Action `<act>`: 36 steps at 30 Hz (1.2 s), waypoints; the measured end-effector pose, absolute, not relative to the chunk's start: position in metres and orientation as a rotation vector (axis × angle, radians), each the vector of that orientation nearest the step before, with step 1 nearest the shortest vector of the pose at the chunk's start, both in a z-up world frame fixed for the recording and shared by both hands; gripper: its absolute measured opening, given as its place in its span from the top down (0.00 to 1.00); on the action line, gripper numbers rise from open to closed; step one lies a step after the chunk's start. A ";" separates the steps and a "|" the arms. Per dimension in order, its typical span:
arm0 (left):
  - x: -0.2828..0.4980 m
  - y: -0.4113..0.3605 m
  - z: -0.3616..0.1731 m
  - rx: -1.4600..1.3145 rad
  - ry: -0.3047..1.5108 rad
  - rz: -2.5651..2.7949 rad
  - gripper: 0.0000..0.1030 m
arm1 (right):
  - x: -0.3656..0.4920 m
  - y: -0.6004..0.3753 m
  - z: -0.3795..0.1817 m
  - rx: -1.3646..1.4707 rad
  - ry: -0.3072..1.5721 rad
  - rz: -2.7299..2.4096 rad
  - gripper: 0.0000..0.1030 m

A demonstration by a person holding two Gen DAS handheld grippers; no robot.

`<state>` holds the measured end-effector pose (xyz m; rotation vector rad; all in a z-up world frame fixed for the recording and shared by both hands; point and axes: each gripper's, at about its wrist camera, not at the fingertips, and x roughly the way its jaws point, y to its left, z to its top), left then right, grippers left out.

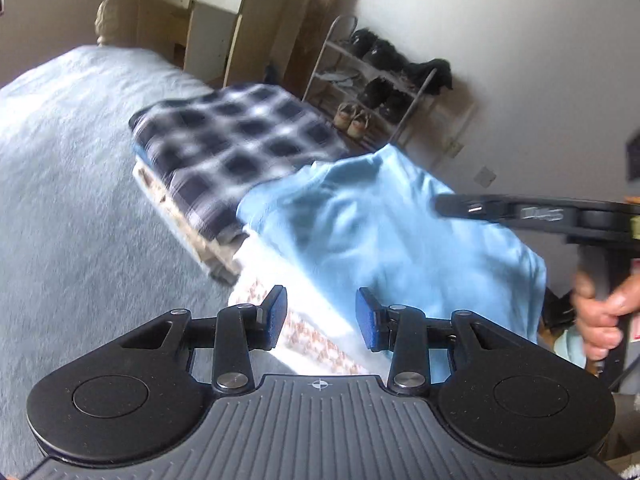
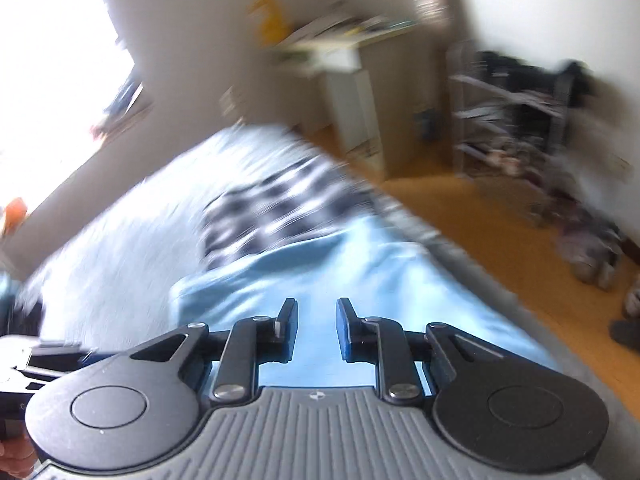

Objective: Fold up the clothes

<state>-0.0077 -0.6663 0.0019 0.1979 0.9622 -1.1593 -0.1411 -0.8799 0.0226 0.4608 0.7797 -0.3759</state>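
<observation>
A light blue garment lies loosely spread near the bed's edge. It partly overlaps a folded dark plaid garment on top of a stack of folded clothes. My left gripper hovers above the near edge of the blue garment, open, with nothing between its blue pads. My right gripper, held by a hand, reaches in from the right over the blue cloth. In the blurred right wrist view my right gripper stands open and empty above the blue garment, with the plaid garment beyond.
The pale blue-grey bed cover stretches to the left. Past the bed stand a cream desk and a metal shoe rack against the wall. Right of the bed's edge is wooden floor with shoes on it.
</observation>
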 end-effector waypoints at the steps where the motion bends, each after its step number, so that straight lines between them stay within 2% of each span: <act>1: -0.007 -0.670 0.002 0.198 0.936 -1.182 0.64 | -0.128 -0.877 0.017 0.466 0.802 -0.376 0.79; 6: 0.002 -0.689 -0.013 0.239 0.909 -1.227 0.64 | -0.068 -0.890 -0.020 0.554 0.906 -0.397 0.78; 10: 0.013 -0.666 -0.013 0.189 0.936 -1.214 0.64 | -0.039 -0.890 -0.021 0.541 0.878 -0.372 0.78; 14: 0.015 -0.659 -0.001 0.222 0.868 -1.221 0.64 | -0.063 -0.914 0.003 0.685 0.707 -0.394 0.78; 17: 0.012 -0.673 0.004 0.247 0.820 -1.266 0.64 | -0.079 -0.943 0.005 0.712 0.741 -0.519 0.77; 21: -0.006 -0.699 -0.009 0.361 0.804 -1.360 0.63 | -0.074 -0.963 -0.022 0.740 0.890 -0.586 0.79; 24: -0.009 -0.707 -0.032 0.497 0.826 -1.322 0.63 | -0.084 -0.968 -0.025 0.738 0.807 -0.753 0.80; 28: 0.011 -0.694 -0.030 0.388 0.899 -1.258 0.64 | -0.119 -0.956 -0.003 0.777 0.711 -0.701 0.79; 32: 0.021 -0.697 -0.029 0.356 0.934 -1.234 0.64 | -0.132 -0.897 0.017 0.633 0.783 -0.361 0.79; 36: 0.029 -0.702 -0.036 0.362 0.968 -1.193 0.64 | -0.151 -0.834 0.009 0.358 0.906 -0.249 0.79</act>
